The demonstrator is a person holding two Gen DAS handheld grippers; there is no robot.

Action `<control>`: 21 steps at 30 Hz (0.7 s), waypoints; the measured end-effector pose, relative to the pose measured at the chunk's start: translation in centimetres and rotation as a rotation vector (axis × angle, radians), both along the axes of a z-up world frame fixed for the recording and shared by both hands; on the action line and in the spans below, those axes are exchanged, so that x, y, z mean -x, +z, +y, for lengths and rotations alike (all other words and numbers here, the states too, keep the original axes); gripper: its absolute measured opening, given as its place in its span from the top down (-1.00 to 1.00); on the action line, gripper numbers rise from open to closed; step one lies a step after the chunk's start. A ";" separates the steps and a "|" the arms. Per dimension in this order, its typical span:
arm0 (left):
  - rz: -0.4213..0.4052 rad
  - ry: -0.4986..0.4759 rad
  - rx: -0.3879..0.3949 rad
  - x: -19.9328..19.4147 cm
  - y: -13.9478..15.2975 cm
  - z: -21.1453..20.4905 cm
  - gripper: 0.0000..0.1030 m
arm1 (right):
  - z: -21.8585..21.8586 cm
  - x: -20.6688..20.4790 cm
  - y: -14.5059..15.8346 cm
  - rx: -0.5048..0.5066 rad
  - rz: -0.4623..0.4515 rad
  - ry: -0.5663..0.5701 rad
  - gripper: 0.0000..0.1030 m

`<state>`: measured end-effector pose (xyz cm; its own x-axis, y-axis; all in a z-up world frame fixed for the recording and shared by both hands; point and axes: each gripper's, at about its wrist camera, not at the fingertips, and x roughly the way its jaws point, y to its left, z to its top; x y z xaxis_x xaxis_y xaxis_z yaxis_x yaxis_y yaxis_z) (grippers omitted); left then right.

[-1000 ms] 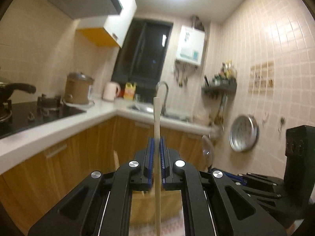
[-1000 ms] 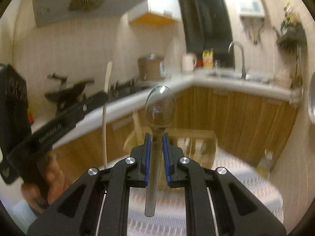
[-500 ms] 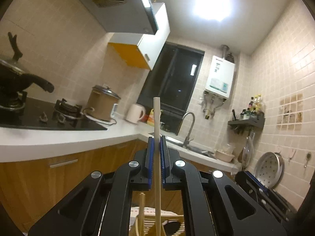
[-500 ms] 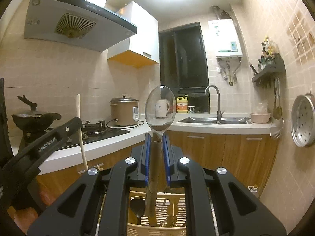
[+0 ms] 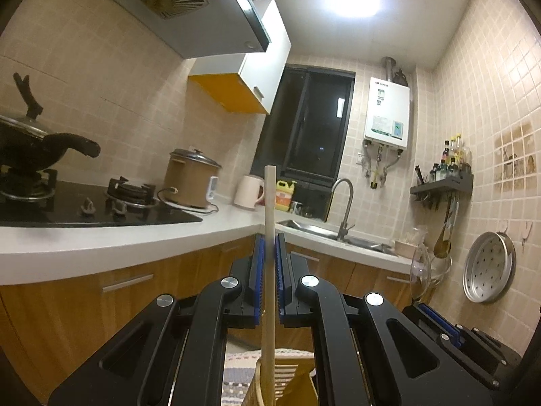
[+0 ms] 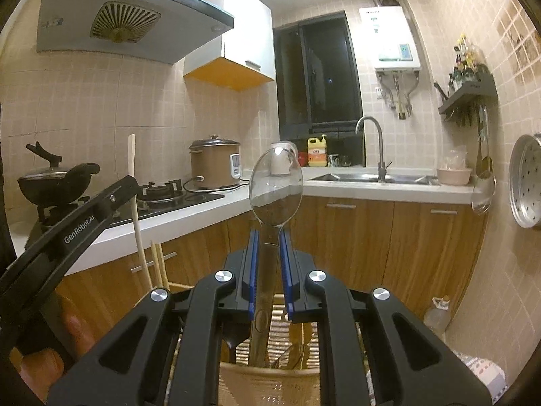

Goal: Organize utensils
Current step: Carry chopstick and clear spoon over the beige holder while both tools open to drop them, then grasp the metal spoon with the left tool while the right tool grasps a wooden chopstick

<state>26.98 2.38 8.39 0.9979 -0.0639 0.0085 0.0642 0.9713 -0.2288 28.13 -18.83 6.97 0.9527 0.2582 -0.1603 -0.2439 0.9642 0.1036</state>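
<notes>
My left gripper (image 5: 269, 237) is shut on a pale wooden stick (image 5: 269, 209) that stands upright between its blue pads; its lower end reaches down toward a beige slatted utensil holder (image 5: 287, 377). My right gripper (image 6: 269, 233) is shut on the handle of a metal spoon (image 6: 275, 186), bowl upward, its handle end pointing down into the same holder (image 6: 270, 384), where several dark utensils stand. In the right wrist view the left gripper (image 6: 130, 182) and its stick (image 6: 133, 176) are at the left, with a hand (image 6: 44, 365) below. The right gripper's blue-padded fingers (image 5: 439, 324) show at lower right in the left wrist view.
A white counter (image 6: 189, 213) with wooden cabinets runs around the corner behind. On it are a gas hob (image 5: 88, 213), a black pan (image 6: 50, 186), a brown rice cooker (image 6: 214, 164), a kettle and a sink with tap (image 6: 372, 149). A striped cloth (image 5: 238, 368) lies under the holder.
Both grippers have sunk and tilted up toward level, so the view swung from the cabinets to the counter and wall. The utensil holder has come up close under both.
</notes>
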 end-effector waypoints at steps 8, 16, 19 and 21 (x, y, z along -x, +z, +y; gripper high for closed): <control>0.063 -0.033 0.005 0.4 -0.4 1.1 0.69 | -1.3 0.6 -0.7 -0.026 0.090 0.030 0.69; 0.074 -0.046 0.028 2.7 0.3 2.4 0.56 | -2.5 3.1 0.4 -0.021 0.089 0.034 0.46; 0.071 -0.056 0.020 4.3 0.7 2.4 0.51 | -3.0 4.4 0.9 -0.019 0.088 0.028 0.45; 0.069 -0.068 0.019 5.5 1.0 2.4 0.47 | -3.6 5.5 1.3 -0.022 0.089 0.026 0.45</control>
<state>21.51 4.76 9.42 0.9895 -0.1320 -0.0583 0.1133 0.9608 -0.2529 22.62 -22.41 8.28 0.9280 0.2866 -0.2381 -0.2573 0.9551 0.1467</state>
